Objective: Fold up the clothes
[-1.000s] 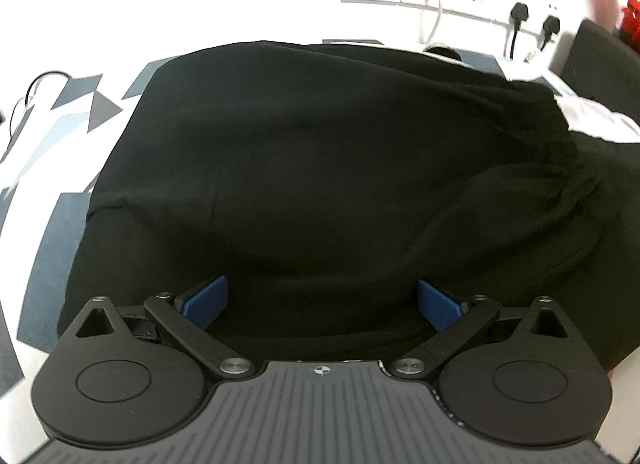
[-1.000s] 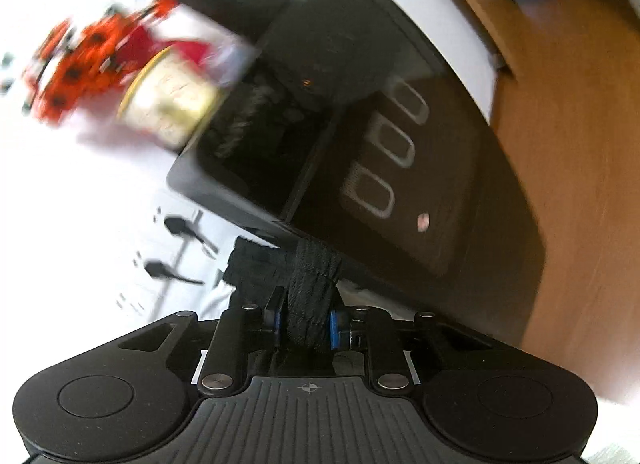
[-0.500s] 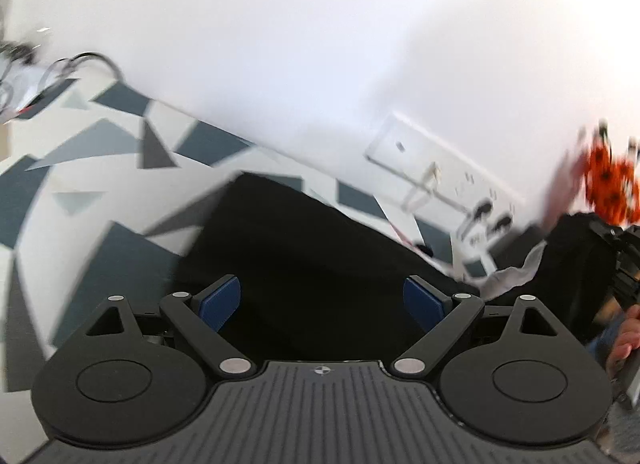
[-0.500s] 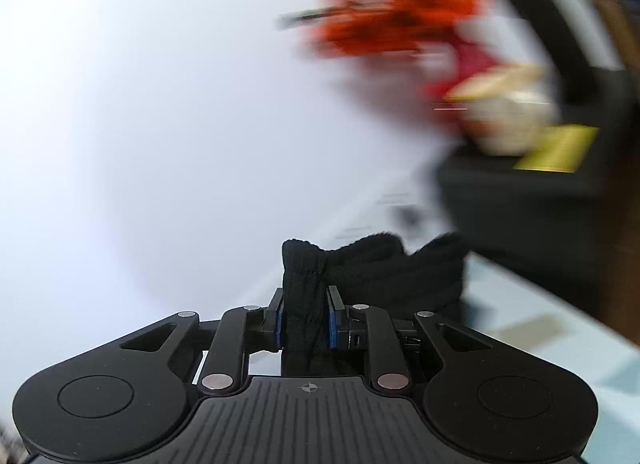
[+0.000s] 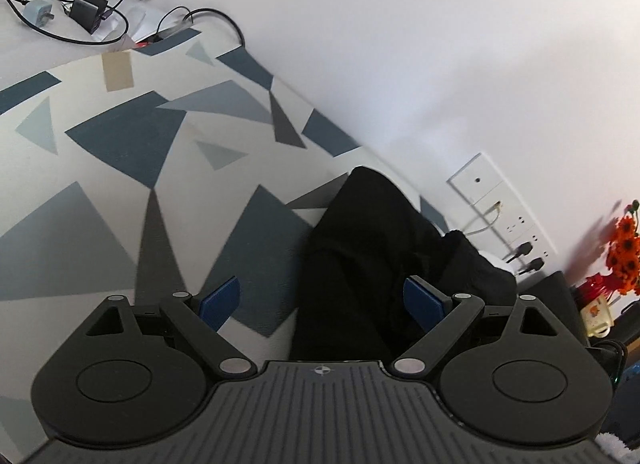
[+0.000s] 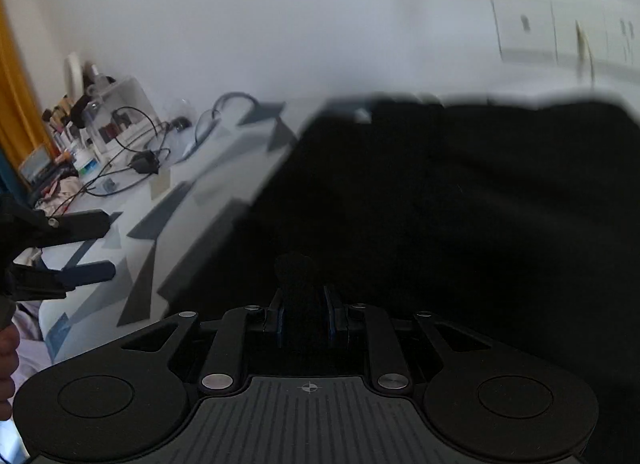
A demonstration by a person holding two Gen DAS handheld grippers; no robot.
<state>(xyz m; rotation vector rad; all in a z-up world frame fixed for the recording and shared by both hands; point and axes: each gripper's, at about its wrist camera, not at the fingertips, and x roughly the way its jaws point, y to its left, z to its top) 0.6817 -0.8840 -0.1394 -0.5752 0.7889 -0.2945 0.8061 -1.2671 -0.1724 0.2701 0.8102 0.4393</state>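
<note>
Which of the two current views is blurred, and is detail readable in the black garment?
Left wrist: sharp, fisheye-bent, black garment nearly featureless against the patterned cloth. Right wrist: motion-smeared, wall sockets and garment edge soft; the garment a dark mass around the right gripper.

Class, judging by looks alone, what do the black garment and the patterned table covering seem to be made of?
Black garment: soft matte fabric, probably knit cotton; it drapes and creases. Patterned table covering with grey-blue triangles: smooth, flat, slightly sheened, possibly a vinyl or coated cloth; uncertain.
</note>
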